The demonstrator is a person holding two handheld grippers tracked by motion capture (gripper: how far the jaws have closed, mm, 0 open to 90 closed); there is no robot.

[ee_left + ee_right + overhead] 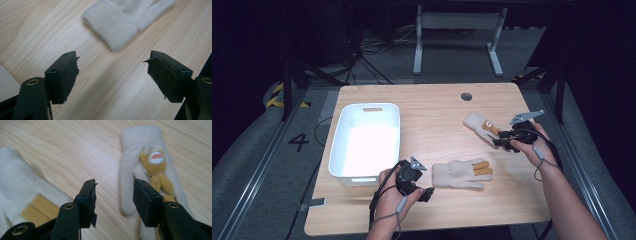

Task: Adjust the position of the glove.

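Two cream knitted gloves lie on the wooden table (437, 107). The near glove (462, 173) lies flat, cuff to the left and yellow patches at its fingertips. My left gripper (427, 192) sits just left of that cuff, open wide; in the left gripper view the cuff (112, 27) lies ahead of the gripper (112, 62), with bare wood between the jaws. The far glove (479, 125) carries a yellow bear figure (156, 165). My right gripper (115, 187) is open over this glove's finger end (498, 142), its right jaw close beside the thumb (126, 187).
A white plastic bin (343, 150) stands on the table's left side, empty. A small dark round grommet (467, 96) sits near the far edge. The near glove's yellow patch (37, 207) shows at the lower left of the right gripper view. Dark floor and table legs lie beyond.
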